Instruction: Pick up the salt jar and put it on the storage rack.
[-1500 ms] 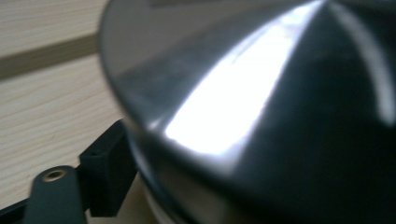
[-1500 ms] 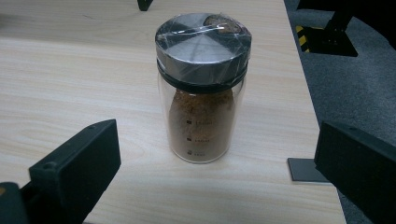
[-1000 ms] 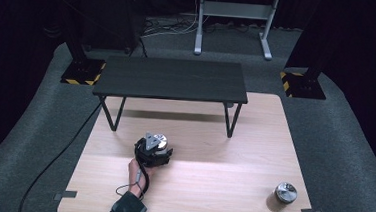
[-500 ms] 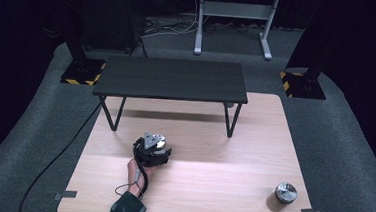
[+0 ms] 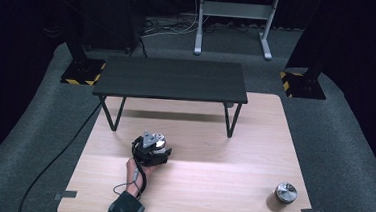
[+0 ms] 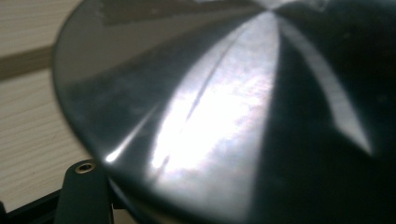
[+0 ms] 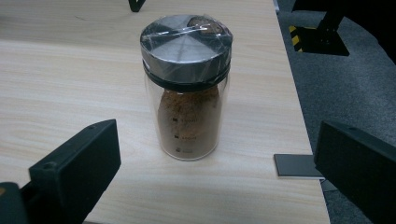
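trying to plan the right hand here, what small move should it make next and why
Probably ease the right gripper forward around the glass jar. Its jaws stand open and apart from the jar, which stands upright, lid on, centred ahead of them near the table edge. The left gripper is already shut on another metal lid.

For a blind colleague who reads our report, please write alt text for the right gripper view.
A clear glass jar with a shiny metal lid, partly filled with brown powder, stands upright on a light wooden table. The right gripper faces it with its two black jaws wide apart, not touching the jar. Dark grey floor lies beyond the table's edge.
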Tool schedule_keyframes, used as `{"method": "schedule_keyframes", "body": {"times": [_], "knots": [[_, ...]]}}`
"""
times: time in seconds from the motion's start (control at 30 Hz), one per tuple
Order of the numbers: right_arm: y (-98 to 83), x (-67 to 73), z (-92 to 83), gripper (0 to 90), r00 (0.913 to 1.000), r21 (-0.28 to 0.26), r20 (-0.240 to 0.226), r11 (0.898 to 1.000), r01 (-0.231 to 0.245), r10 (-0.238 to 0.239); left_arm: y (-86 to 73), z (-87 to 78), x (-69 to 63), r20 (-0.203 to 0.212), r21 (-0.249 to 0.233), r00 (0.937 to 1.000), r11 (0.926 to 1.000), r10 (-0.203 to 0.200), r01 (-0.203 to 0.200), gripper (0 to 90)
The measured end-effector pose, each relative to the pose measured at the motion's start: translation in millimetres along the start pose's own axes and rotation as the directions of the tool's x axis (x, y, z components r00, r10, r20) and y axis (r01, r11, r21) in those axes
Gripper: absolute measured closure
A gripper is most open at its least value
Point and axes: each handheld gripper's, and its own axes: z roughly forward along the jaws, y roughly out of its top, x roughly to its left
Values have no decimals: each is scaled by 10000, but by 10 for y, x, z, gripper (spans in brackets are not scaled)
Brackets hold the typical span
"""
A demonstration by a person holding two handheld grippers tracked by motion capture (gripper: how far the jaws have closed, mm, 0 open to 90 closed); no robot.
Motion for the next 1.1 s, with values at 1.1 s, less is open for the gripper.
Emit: {"method": "schedule_keyframes", "body": {"times": [1.1], "knots": [[8,15,5,0,10000,32,-19,10000,68,-67,440,-297,59,900,-243,9939,9978,633,-614,306]]}}
